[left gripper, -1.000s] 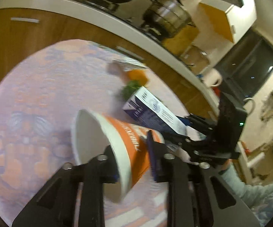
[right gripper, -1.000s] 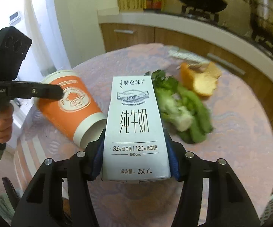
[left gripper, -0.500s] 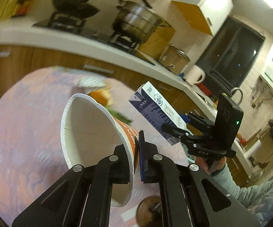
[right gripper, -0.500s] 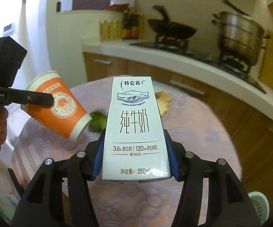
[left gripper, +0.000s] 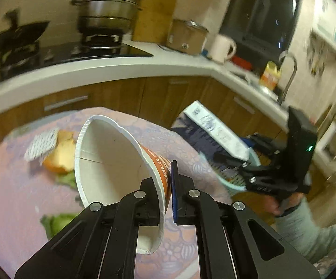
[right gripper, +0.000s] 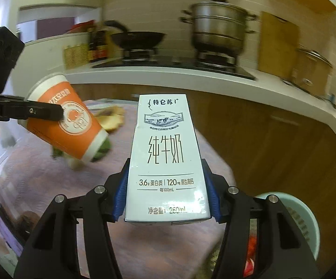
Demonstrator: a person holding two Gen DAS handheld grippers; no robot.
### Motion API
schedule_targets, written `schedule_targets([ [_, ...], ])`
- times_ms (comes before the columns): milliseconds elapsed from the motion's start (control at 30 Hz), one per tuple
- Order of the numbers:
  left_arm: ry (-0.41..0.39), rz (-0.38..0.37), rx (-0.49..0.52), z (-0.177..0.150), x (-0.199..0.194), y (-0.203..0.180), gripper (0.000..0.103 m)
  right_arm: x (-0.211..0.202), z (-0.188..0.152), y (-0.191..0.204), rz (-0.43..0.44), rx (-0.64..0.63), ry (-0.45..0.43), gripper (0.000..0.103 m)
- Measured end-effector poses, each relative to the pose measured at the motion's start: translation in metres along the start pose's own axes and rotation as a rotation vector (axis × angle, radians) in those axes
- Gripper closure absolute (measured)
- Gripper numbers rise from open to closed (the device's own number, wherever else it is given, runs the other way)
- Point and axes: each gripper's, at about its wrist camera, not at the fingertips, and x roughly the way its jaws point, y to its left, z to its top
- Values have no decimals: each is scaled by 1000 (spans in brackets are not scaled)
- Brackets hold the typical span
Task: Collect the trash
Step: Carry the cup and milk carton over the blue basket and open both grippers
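Observation:
My left gripper [left gripper: 165,186] is shut on the wall of an orange and white paper cup [left gripper: 112,162], held tilted above the round table [left gripper: 12,209]; the cup also shows in the right wrist view [right gripper: 68,121]. My right gripper [right gripper: 165,190] is shut on a white 250 mL milk carton [right gripper: 165,158], held in the air at the table's right edge; the carton also shows in the left wrist view [left gripper: 216,130]. A pale green bin [right gripper: 307,223] stands on the floor below it, also in the left wrist view [left gripper: 235,181].
Orange peel [left gripper: 61,153], a crumpled wrapper [left gripper: 40,144] and green vegetable scraps [left gripper: 56,223] lie on the table. A kitchen counter [left gripper: 98,69] with a steel pot [left gripper: 107,9] and a wok [right gripper: 137,39] runs behind. Wooden cabinets [right gripper: 272,139] stand close beyond the table.
Both grippers have lifted their loads and swung right. The cup is higher above the table; the carton now hangs near the table's right edge, above the green bin.

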Motion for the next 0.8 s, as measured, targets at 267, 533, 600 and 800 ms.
schedule_targets([
  [267,130,-40,151,37,65,-58,99,-12,-36,-69,-143,150,47,50],
  [533,206,-132,212,56,132,-116,99,-21,-69,-123,-274,262,99,50],
  [600,226,-158,212,58,149,-127,99,-21,-75,-133,-299,278,115,50],
  [800,277,-169,237,62,192,-158,99,-18,-93,-158,-344,331,174,50],
])
